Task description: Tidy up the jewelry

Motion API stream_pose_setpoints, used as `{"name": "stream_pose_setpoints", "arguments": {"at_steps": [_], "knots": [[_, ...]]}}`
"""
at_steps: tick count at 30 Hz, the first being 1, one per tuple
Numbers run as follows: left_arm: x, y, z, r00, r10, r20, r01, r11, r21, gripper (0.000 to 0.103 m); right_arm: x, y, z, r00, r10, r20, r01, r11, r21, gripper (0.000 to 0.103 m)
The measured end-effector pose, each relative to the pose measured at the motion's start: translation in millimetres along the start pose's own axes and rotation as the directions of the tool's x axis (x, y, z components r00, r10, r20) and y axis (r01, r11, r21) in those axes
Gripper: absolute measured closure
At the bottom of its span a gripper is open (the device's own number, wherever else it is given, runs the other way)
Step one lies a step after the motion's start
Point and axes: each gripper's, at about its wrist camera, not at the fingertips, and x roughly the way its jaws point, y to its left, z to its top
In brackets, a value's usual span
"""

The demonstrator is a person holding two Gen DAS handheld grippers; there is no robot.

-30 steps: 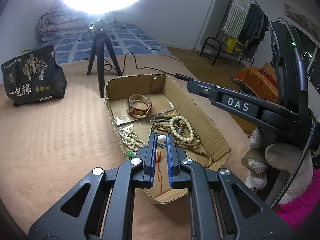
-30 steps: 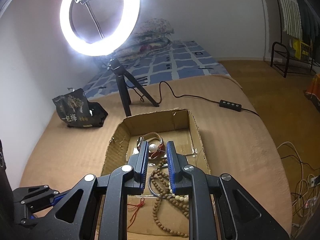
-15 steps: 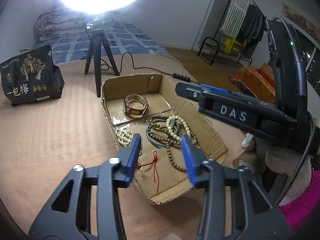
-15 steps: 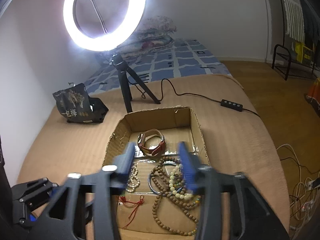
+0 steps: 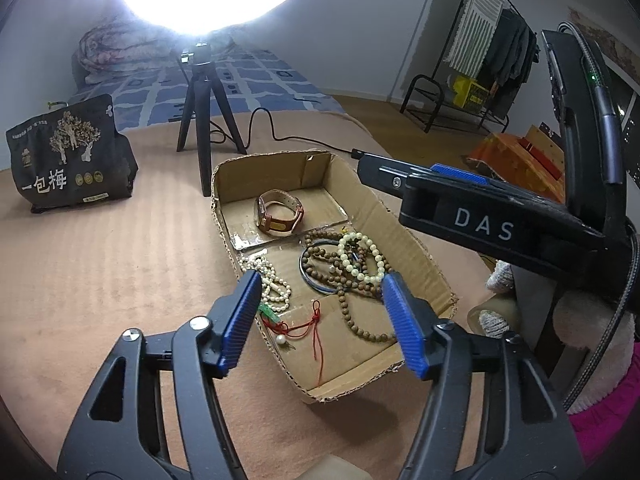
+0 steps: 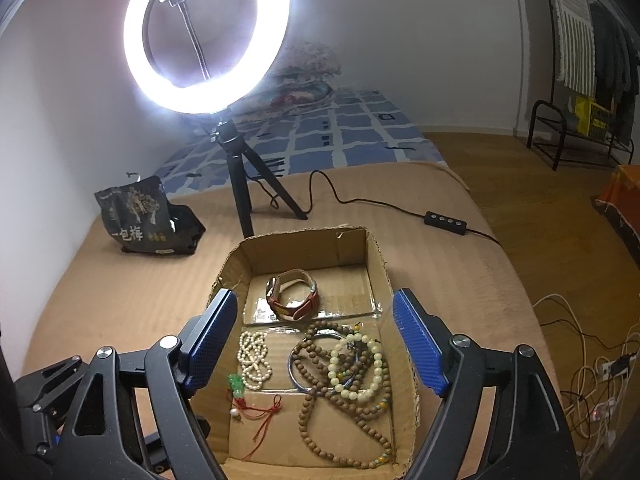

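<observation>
Both hand-held grippers (image 5: 320,320) (image 6: 312,344) (jaws spread) above cardboard box (image 6: 376,256)

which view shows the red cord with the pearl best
The right wrist view: the red cord and its pearl lie unobstructed on the box floor. In the left wrist view the left finger crowds its green end.

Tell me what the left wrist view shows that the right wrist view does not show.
Only the left wrist view shows the right tool's body from the side, marked DAS, and an orange box on the floor.

Only the right wrist view shows the whole ring light, its cable's switch and white wires on the floor.

Both show the cardboard box holding the watch, the brown beads, the white bead strand and the red cord. Both show the black bag. Each view's own tool is open: left tool, right tool.
</observation>
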Motion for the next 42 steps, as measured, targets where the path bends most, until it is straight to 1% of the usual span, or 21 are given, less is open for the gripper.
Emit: {"name": "stream_pose_setpoints", "arguments": {"at_steps": [14,18,22,30,37,42], "knots": [[-19,-3,0,1.0,0.017,0.018,-0.017,1.0,0.013,0.036,-19,10,3,1.0,-0.014,0.021,0.014,0.999,-0.03,0.023],[-28,-3,1,0.999,0.026,0.03,-0.026,1.0,0.018,0.03,-28,15,3,0.999,-0.02,0.035,0.021,0.999,-0.045,0.023],[-38,-3,0,0.999,0.033,0.042,-0.035,0.999,0.029,0.03,-39,21,5,0.998,-0.027,0.05,0.03,0.998,-0.062,0.023],[-69,1,-5,0.995,0.062,0.073,-0.066,0.996,0.06,0.03,-67,33,7,0.996,-0.031,0.085,0.038,0.996,-0.078,0.023],[-102,10,-8,0.991,0.08,0.112,-0.085,0.995,0.049,0.029,-96,42,8,0.99,-0.061,0.128,0.071,0.995,-0.073,0.023],[-126,14,-10,0.984,0.095,0.15,-0.105,0.993,0.057,0.029,-117,51,5,0.984,-0.085,0.156,0.097,0.992,-0.075,0.023]]}}
